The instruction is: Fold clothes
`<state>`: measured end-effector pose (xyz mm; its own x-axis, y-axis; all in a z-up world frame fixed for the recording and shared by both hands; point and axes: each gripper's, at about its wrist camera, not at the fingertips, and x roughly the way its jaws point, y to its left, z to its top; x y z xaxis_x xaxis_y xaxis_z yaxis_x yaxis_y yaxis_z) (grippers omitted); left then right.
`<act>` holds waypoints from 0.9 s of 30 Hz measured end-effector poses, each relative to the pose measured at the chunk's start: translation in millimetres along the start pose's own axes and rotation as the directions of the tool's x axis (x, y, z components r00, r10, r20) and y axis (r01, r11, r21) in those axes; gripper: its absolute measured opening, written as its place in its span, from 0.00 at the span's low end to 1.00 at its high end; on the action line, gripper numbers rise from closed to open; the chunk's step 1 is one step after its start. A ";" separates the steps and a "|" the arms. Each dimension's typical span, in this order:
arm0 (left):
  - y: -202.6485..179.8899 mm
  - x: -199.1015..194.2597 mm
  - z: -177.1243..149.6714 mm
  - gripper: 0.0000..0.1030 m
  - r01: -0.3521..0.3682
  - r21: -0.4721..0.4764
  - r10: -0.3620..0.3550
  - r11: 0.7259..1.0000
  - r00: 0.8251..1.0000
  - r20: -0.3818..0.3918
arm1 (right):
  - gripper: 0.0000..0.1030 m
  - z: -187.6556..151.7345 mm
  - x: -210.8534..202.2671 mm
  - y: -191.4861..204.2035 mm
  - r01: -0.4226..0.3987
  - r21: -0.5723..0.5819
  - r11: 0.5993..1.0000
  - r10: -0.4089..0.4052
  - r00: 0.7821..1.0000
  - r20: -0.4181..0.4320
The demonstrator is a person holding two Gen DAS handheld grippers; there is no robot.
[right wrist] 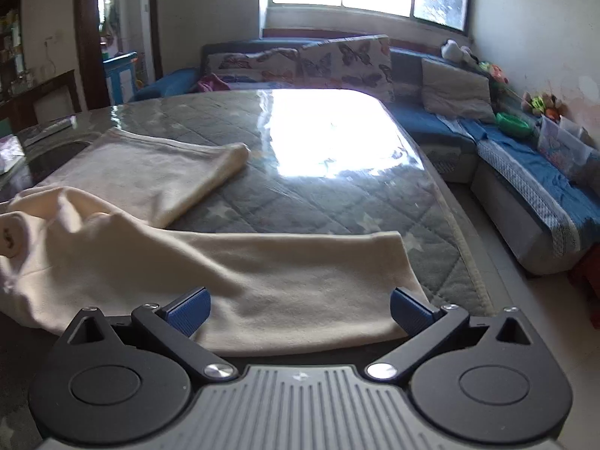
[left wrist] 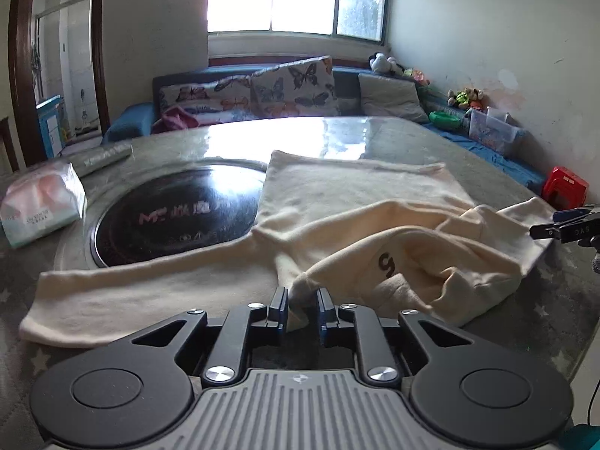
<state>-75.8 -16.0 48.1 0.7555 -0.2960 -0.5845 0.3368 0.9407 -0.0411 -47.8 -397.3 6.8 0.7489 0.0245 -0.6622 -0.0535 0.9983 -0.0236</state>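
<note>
Cream cotton sweatshirt (left wrist: 337,202) sprawls across the quilted grey table (left wrist: 412,138), one bunched fold pinched in the left hand-held gripper (left wrist: 302,307) while the right hand-held gripper (right wrist: 300,311) gapes unloaded, so tugging one-sided risks skewing the fold.

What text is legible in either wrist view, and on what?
"DAS": white letters on the right gripper arm, at the left wrist view's right edge.
"M" then pink characters: cooktop glass, the rest too blurred to read.
Dark print on the cream garment: partly folded over, unreadable.
Tissue pack label: too small.
Left gripper, pinching the garment: no text.
</note>
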 end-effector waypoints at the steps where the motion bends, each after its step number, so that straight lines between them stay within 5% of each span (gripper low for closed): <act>1: -3.6 -5.4 2.4 0.18 0.012 0.013 -0.012 1.000 1.000 0.017 | 1.00 1.4 -5.3 5.5 -0.015 -0.018 1.000 0.016 1.000 0.014; 5: -24.9 -13.1 12.5 0.18 0.087 0.080 -0.092 0.993 0.994 0.057 | 1.00 11.2 -24.1 34.4 -0.108 -0.088 0.990 0.114 0.992 0.062; 12: -51.2 23.9 14.3 0.19 0.147 0.157 -0.147 0.977 0.989 -0.015 | 0.89 30.1 -38.9 103.9 -0.315 -0.250 0.916 0.338 0.939 0.056; 13: -52.9 27.1 12.7 0.25 0.149 0.163 -0.147 0.975 0.989 -0.026 | 0.88 31.3 -39.1 111.2 -0.335 -0.267 0.903 0.360 0.932 0.046; 15: -55.9 31.5 10.0 0.34 0.146 0.180 -0.142 0.973 0.989 -0.038 | 0.79 34.1 -38.6 136.1 -0.396 -0.325 0.859 0.421 0.907 0.007; 20: -54.1 40.0 5.4 0.34 0.131 0.186 -0.122 0.974 0.991 -0.060 | 0.51 30.2 -31.1 175.9 -0.450 -0.432 0.782 0.471 0.880 -0.064; 22: -51.7 44.8 3.3 0.19 0.124 0.175 -0.113 0.977 0.991 -0.073 | 0.45 29.0 -26.1 184.1 -0.453 -0.448 0.771 0.468 0.880 -0.083; 27: -48.0 37.4 1.0 0.08 0.115 0.163 -0.110 0.980 0.993 -0.039 | 0.26 25.3 -14.9 194.5 -0.466 -0.455 0.759 0.468 0.876 -0.117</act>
<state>-63.2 -72.4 29.0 0.6917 -0.3909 -0.6072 0.5083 0.8608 0.0249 -52.7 -202.2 31.1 0.5538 0.4824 -0.6787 -0.6900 0.7221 -0.0498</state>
